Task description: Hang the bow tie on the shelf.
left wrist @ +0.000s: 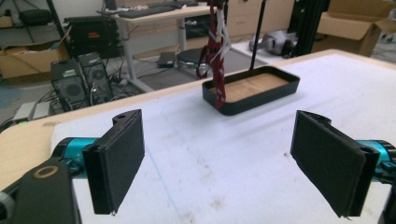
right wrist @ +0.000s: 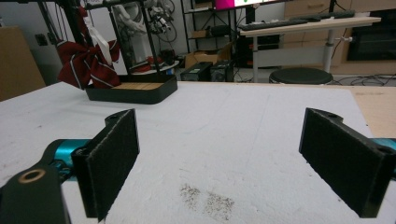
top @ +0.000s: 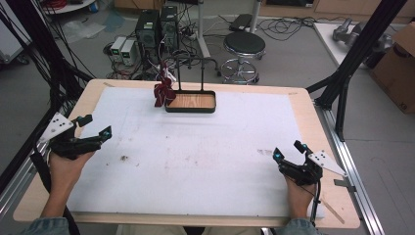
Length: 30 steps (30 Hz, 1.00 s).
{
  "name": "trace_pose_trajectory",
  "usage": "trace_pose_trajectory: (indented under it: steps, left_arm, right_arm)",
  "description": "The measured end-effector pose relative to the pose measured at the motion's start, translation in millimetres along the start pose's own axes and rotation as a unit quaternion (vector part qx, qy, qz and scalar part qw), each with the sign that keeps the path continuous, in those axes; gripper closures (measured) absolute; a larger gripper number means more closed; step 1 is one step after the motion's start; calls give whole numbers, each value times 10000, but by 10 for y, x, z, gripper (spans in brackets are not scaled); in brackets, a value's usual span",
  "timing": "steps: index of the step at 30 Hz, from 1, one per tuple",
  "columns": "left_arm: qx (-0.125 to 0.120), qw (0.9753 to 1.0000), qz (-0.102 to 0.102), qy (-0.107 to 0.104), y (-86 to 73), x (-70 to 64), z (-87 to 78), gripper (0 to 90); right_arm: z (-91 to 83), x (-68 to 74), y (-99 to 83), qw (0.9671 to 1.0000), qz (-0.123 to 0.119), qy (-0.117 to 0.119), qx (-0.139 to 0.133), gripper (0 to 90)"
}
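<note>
Counter [top: 303, 105] with rack tray and two idle tools.
White mat [top: 195, 152] covers the counter; black tray [top: 191, 102] sits at its far edge, a red striped bow [top: 163, 92] hanging at its left end; left tool [top: 95, 126] and right tool [top: 289, 150] rest near the front corners, jaws spread wide, empty.

Both tools have the same build. The left tool [top: 93, 126] has a black body, teal blue cylinders just behind each jaw, and a grey three-cornered plate with small dark dots on top. The right tool [top: 289, 151] carries the same plate, and a thin black cable goes down from it. The jaw pads [left wrist: 119, 163] are flat, black, rough rectangles. The sleeves [top: 46, 226] are blue denim.
</note>
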State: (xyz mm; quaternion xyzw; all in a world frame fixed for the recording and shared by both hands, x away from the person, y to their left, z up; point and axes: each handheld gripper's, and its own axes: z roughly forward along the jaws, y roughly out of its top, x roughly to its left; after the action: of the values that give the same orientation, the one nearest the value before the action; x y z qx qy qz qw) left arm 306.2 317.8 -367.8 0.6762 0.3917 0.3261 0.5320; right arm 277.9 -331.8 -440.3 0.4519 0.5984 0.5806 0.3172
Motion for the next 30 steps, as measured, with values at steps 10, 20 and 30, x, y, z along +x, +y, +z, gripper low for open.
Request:
trace_pose_trajectory:
  steps: [10, 20, 30]
  left_arm:
    - [112, 9999, 35, 73, -303, -101, -103, 179]
    - [327, 9987, -168, 341, -597, -123, -94, 180]
    - [572, 9978, -94, 328, -718, -136, -43, 180]
  right_arm:
    - [4, -3, 0, 10000, -10, 4, -7, 113]
    - [11, -7, -2, 10000, -51, 24, -13, 113]
    - [7, -6, -2, 10000, -22, 20, 0, 113]
